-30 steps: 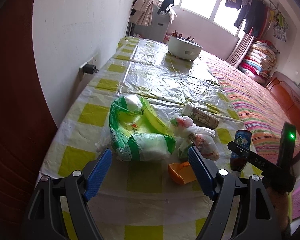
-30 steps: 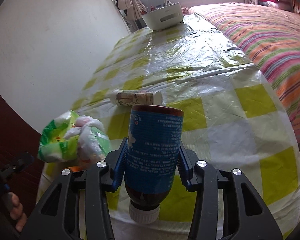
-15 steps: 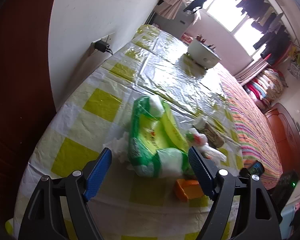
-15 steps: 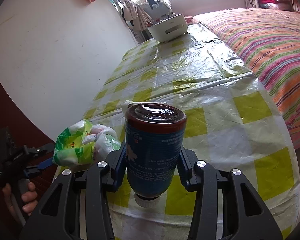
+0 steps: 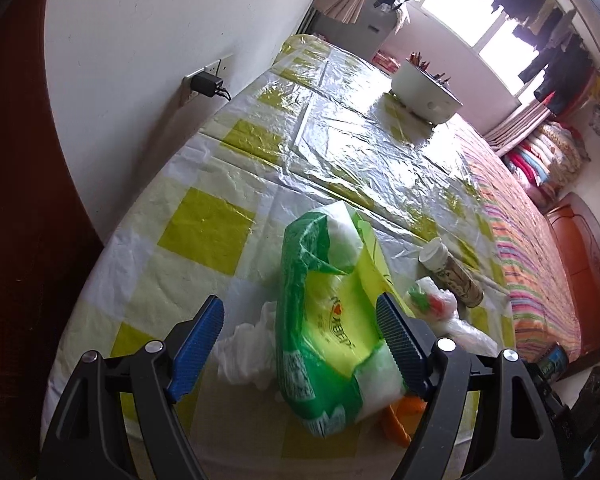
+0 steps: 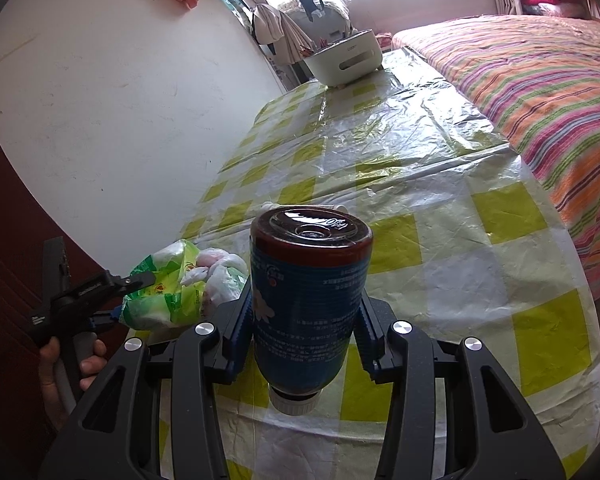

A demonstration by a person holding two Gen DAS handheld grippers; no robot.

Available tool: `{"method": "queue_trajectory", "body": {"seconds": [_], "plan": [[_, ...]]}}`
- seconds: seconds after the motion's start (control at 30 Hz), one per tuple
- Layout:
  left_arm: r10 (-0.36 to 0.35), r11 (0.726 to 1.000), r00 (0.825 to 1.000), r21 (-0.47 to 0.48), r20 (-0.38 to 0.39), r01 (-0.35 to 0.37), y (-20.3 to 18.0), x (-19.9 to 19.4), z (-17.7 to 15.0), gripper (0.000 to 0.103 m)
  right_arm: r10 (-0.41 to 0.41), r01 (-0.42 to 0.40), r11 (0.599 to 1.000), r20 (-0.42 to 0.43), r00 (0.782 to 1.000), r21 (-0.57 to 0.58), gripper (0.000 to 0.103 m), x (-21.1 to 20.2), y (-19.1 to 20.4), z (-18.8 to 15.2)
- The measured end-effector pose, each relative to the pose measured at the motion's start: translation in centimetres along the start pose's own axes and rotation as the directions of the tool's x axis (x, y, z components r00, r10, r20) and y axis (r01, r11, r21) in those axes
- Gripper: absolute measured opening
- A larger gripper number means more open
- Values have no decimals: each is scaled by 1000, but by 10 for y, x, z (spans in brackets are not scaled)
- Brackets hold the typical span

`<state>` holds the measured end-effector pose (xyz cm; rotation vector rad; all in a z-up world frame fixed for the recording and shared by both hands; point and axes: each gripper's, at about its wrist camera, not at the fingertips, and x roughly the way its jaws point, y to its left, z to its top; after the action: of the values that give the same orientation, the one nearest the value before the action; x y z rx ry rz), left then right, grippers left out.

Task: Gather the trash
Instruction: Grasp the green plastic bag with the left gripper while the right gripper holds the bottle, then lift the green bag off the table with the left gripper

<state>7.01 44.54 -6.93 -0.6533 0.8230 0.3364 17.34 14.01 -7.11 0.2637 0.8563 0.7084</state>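
Note:
A crumpled green and yellow plastic bag [image 5: 328, 320] lies on the checked table, with white tissue [image 5: 248, 344] at its left. My left gripper [image 5: 300, 344] is open, its blue pads on either side of the bag's near end. An orange scrap [image 5: 400, 416] pokes out under the bag. A small knotted bag [image 5: 432, 300] and a lying tan bottle [image 5: 452, 272] sit to the right. My right gripper [image 6: 304, 320] is shut on a blue-labelled brown bottle [image 6: 306, 292], held cap down above the table's near edge. The green bag also shows in the right wrist view [image 6: 160, 292].
A white wall with a socket and plug [image 5: 206, 82] runs along the table's left side. A white pot [image 5: 424, 94] stands at the far end. A striped bed [image 6: 540, 80] lies along the right edge. A dark red door [image 5: 16, 240] is at near left.
My left gripper has moved forward and left, so the green bag now lies between its open pads. My right gripper has lifted and tilted, still holding the bottle.

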Motion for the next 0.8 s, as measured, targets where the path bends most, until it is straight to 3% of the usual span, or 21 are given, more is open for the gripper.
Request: {"method": "queue_trajectory", "body": {"seconds": [0.07, 0.13, 0.2, 0.37, 0.6, 0.7, 0.8], "plan": [[4, 1000, 1000, -3, -8, -4, 0, 2, 0, 43, 3, -3, 1000, 2, 1000, 5, 43, -2, -1, 0], [-6, 1000, 999, 8, -36, 7, -1, 9, -1, 28, 4, -4, 1000, 8, 1000, 14, 42, -4, -4, 1], [17, 1000, 1000, 24, -27, -16, -3, 10, -3, 27, 5, -5, 1000, 10, 1000, 16, 43, -6, -5, 1], [10, 1000, 1000, 27, 19, -10, -10, 1, -4, 10, 4, -5, 1000, 41, 999, 21, 42, -18, -8, 3], [-14, 1000, 995, 21, 98, 12, -16, -19, -3, 8, 3, -5, 1000, 73, 997, 27, 42, -32, -14, 6], [-87, 996, 990, 2, 110, 87, -18, -28, -3, 8, 2, -5, 999, 85, 996, 37, 43, -37, -18, 7], [-227, 973, 970, -33, 91, 230, -18, -33, -4, 8, 0, -4, 999, 98, 995, 42, 42, -41, -20, 9]]}}
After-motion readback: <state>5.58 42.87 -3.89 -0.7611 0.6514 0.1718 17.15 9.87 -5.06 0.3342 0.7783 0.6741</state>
